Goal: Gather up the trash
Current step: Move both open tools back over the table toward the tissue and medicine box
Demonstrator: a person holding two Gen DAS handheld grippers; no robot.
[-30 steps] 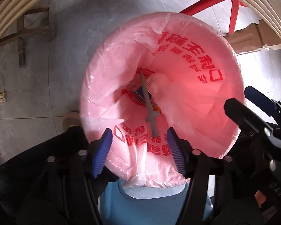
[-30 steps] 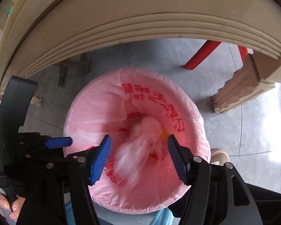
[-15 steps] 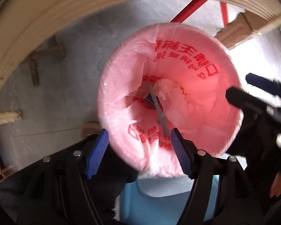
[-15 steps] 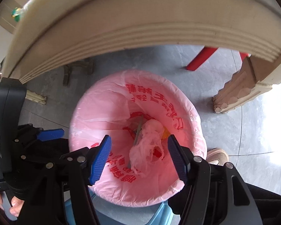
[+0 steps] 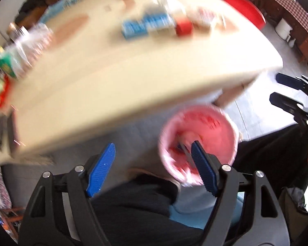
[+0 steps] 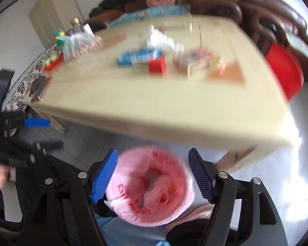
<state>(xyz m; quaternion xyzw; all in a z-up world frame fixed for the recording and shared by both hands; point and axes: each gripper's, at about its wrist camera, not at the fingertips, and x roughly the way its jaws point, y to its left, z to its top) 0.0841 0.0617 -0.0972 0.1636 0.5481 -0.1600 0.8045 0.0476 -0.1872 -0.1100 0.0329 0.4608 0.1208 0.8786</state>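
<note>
A bin lined with a pink bag (image 6: 154, 186) stands on the floor below the cream table (image 6: 154, 106); it also shows in the left wrist view (image 5: 199, 141). Trash lies inside it, with a grey stick among it. My left gripper (image 5: 152, 170) is open and empty, above and left of the bin. My right gripper (image 6: 154, 176) is open and empty above the bin. On the table lie a blue packet (image 6: 137, 57), a red box (image 6: 157, 65), white crumpled paper (image 6: 160, 39) and a patterned box (image 6: 197, 61). Both views are blurred.
A clear plastic bag with a green-capped item (image 6: 76, 43) and a bottle (image 6: 77, 25) stand at the table's left. A red stool (image 6: 285, 71) is at the right. A brown sofa (image 6: 256, 6) is behind. The other gripper shows at the left wrist view's right edge (image 5: 293, 94).
Both grippers have lifted up and away from the bin, so the table top now shows. The pink trash that the right gripper dropped lies in the bin. Both stay open.
</note>
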